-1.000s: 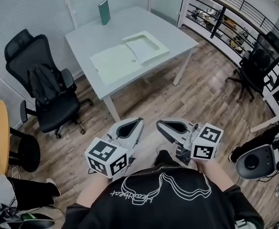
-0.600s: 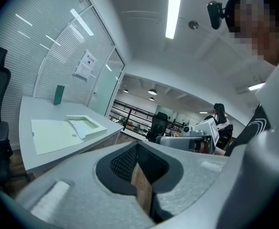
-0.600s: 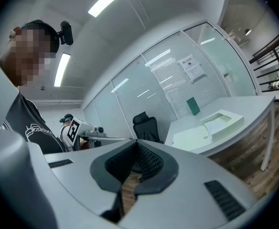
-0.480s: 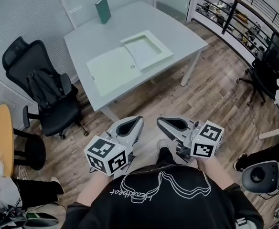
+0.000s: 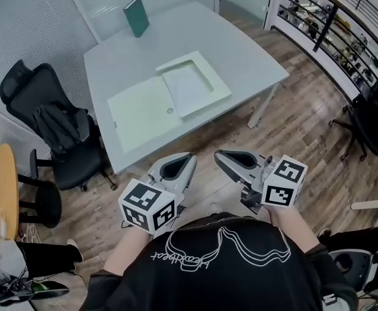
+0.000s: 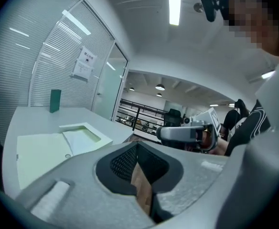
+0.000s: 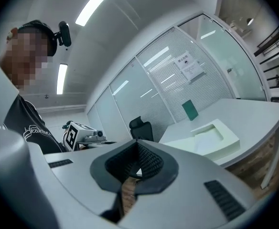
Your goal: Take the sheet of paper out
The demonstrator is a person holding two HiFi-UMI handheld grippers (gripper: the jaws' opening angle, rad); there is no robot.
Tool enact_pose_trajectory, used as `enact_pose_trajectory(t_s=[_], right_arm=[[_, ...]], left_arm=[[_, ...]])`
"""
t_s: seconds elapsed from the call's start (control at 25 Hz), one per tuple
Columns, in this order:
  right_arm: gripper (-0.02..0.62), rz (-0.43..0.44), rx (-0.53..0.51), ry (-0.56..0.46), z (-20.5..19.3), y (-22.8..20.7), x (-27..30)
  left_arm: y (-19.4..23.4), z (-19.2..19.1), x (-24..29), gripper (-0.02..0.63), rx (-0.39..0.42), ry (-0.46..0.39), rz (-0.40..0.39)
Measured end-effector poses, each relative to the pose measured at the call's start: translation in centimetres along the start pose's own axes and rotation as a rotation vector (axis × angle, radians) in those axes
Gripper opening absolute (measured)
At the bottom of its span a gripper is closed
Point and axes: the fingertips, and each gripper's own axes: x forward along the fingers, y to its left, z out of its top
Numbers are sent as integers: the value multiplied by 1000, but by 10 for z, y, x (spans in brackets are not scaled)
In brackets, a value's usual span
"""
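The left gripper is closed. In the left gripper view its two jaws meet at the tips and there is nothing between them. The right gripper is the same, with the jaws together and empty. Both are held in front of the person's body, side by side and close to each other, above the wooden floor. They point toward the table but are well apart from it.

On the table lies a shallow pale tray, and just beside it, on its left, a flat lid of the same colour. The sheet of paper is inside the tray and lies flat on its bottom. At the far edge of the table stands a green book, or maybe a flat box; I cannot tell which. A black chair stands left of the table.

I judge that the task is at its beginning, because nothing is touched yet. The paper is probably very light, thin and soft, so it will bend and hang when lifted. Because it lies flat with the walls of the tray around it, the difficult part should be getting one jaw under it. A free corner or an edge looks the best place to grip. A hard pinch or a quick pull could crease or tear it, and the light tray may slide, so the other gripper could hold its rim.
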Motion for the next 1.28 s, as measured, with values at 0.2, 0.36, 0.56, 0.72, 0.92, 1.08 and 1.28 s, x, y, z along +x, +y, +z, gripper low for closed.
enact_pose_trajectory(t_s=[0.2, 0.36, 0.56, 0.72, 0.92, 1.08, 1.28], right_arm=[[9, 31, -20, -10, 22, -26, -2], [9, 52, -28, -1, 25, -36, 10], [9, 56, -2, 29, 20, -52, 34], [9, 26, 33, 35, 23, -82, 57], [9, -16, 91, 52, 22, -124, 85], [9, -53, 143, 65, 18, -161, 110], [9, -91, 186, 79, 19, -197, 136]], left_arm=[[10, 20, 22, 12, -60, -60, 28], [22, 31, 26, 12, -77, -85, 37], [54, 25, 29, 12, -150, -71, 43], [92, 23, 42, 12, -206, -57, 39], [144, 14, 72, 14, -252, -2, 42], [191, 7, 96, 14, -297, 41, 48], [240, 3, 124, 14, -327, 90, 55]])
